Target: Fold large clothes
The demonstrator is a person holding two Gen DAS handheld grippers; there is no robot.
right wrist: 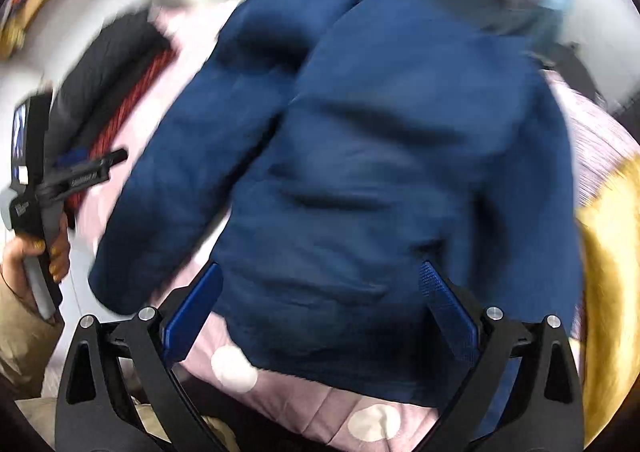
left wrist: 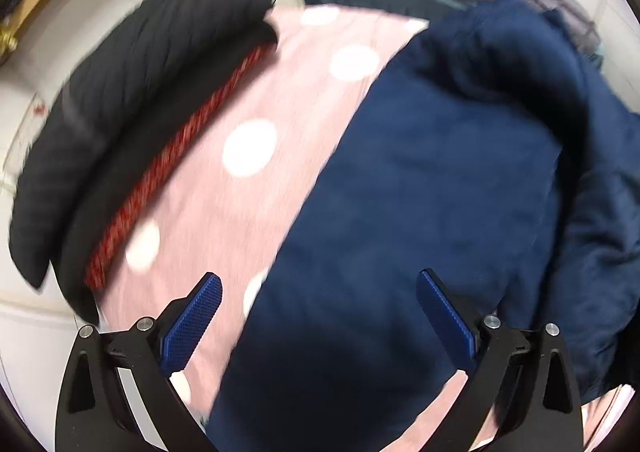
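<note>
Both grippers wide open, empty, above navy jacket.

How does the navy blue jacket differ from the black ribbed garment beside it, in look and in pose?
The navy blue jacket lies spread open and has smooth cloth; the black ribbed garment is folded into a thick stack.

The jacket is one colour; the black garment has a red knitted layer in its fold.

Both rest on the pink spotted cover.

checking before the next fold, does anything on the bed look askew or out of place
The navy jacket lies crooked and rumpled on the pink polka-dot cover, one sleeve splayed out toward the stack of folded dark clothes. Nothing looks spilled or damaged.
</note>
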